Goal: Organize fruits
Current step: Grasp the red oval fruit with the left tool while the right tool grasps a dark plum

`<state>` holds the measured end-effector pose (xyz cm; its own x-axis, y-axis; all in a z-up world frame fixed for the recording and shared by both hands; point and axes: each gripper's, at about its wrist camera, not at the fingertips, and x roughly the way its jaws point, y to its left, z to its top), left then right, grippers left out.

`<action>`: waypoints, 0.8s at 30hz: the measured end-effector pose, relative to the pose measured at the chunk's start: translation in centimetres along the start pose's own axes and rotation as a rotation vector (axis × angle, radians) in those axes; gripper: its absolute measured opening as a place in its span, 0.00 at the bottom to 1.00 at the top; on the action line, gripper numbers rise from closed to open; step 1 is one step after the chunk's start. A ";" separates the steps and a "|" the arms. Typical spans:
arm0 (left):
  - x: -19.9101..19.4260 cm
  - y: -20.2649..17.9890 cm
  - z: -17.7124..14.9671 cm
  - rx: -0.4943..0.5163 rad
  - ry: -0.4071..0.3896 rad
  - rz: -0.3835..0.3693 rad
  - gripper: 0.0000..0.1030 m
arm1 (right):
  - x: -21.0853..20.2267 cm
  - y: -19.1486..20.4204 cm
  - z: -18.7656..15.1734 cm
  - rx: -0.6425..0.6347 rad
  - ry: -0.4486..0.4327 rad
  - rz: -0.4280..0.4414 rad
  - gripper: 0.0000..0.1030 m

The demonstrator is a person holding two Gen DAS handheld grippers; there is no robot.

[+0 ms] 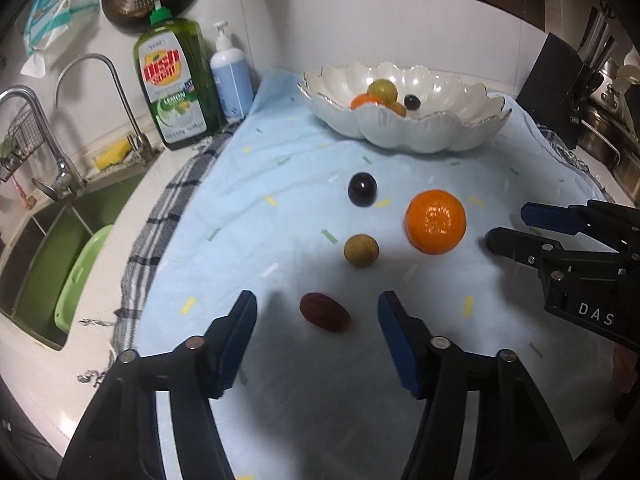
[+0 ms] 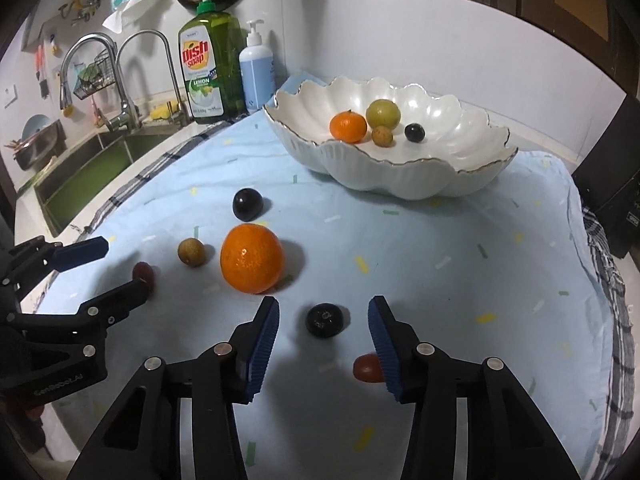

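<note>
- The left gripper [image 1: 318,312] has its two blue jaws spread apart. A dark red fruit [image 1: 325,313] lies between them on the blue cloth [image 1: 280,400], not squeezed yet. I think it is lined up like that to grab it.
- The right gripper [image 2: 324,322] is spread too, with a round black fruit [image 2: 325,320] in its gap, untouched.
- Far ahead of both tools sits the white bowl [image 2: 400,184], where the fruits probably go.

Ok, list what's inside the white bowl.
The white bowl holds a small orange, a green fruit, a brown longan and a dark grape. Its near wall hides the bottom.
</note>
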<state>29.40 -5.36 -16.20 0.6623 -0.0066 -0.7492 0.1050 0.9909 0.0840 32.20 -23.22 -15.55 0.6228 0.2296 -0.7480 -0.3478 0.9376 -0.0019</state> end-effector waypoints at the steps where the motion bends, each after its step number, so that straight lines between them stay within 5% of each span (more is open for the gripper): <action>1: 0.2 0.0 -0.1 -0.002 0.007 -0.005 0.53 | 0.2 0.0 0.0 0.001 0.004 0.002 0.45; 17: 1.8 0.1 -0.2 -0.014 0.051 -0.047 0.26 | 2.0 -0.4 -0.4 0.024 0.062 0.027 0.26; 24: 1.8 0.0 -0.2 -0.009 0.044 -0.047 0.24 | 1.9 -0.1 -0.4 0.015 0.056 0.022 0.23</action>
<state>30.47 -5.35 -17.69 0.6236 -0.0476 -0.7803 0.1285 0.9908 0.0423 33.14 -23.03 -17.31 0.5749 0.2360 -0.7834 -0.3503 0.9363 0.0250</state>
